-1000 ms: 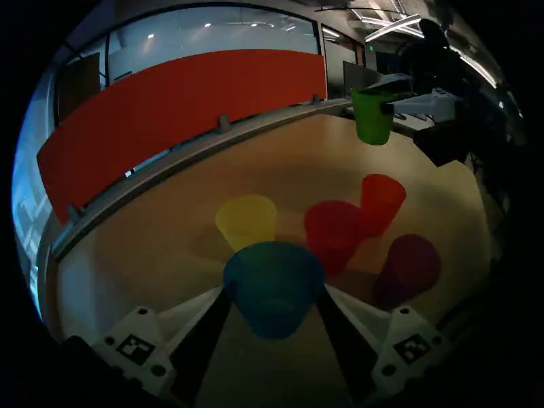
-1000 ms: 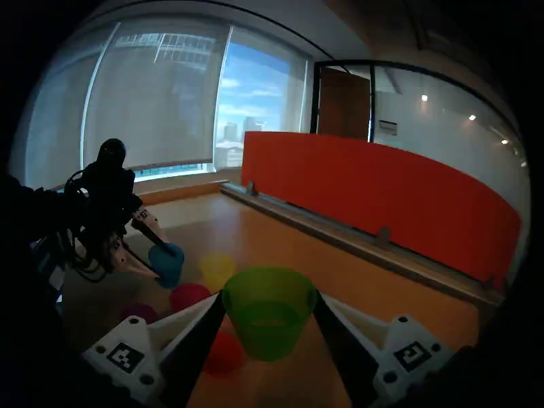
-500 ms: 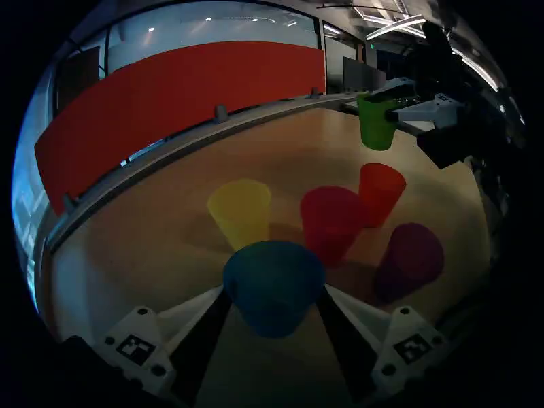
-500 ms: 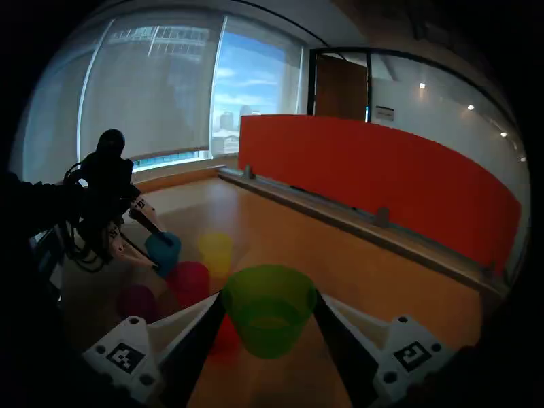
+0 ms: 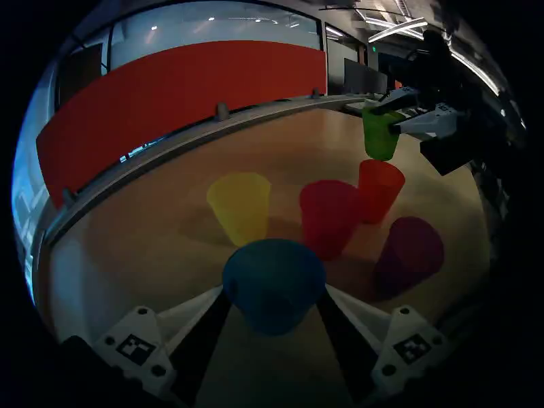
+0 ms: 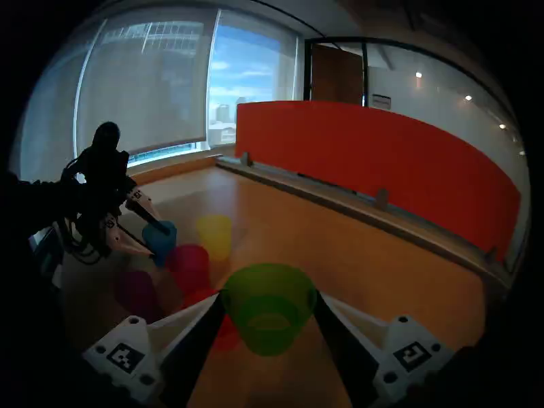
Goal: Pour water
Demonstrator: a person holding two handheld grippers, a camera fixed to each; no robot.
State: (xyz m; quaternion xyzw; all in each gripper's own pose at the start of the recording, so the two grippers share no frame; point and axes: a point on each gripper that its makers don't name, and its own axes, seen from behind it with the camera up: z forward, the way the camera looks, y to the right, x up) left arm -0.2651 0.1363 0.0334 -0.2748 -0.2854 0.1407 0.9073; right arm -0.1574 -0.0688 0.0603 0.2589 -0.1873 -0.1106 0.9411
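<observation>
In the left gripper view my left gripper (image 5: 273,299) is shut on a blue cup (image 5: 273,285), held above the wooden table (image 5: 163,204). Beyond it stand a yellow cup (image 5: 239,205), a red cup (image 5: 330,216), an orange-red cup (image 5: 379,189) and a purple cup (image 5: 410,253). The right gripper (image 5: 391,122) holds a green cup (image 5: 379,133) just above the orange-red cup. In the right gripper view my right gripper (image 6: 268,319) is shut on the green cup (image 6: 268,314), tilted forward over the orange-red cup (image 6: 228,333). The left gripper (image 6: 139,228) with the blue cup (image 6: 160,241) is at the left.
A long red partition (image 5: 170,95) on a grey rail (image 5: 183,146) borders the table's far side. Windows with blinds (image 6: 149,88) lie behind the left gripper. A dark-sleeved arm (image 6: 41,204) holds that gripper. Bare tabletop (image 6: 381,265) stretches toward the partition.
The green cup has come down and closer to the orange-red cup and tilts further forward. The blue cup stays in the left gripper, which has shifted only slightly.
</observation>
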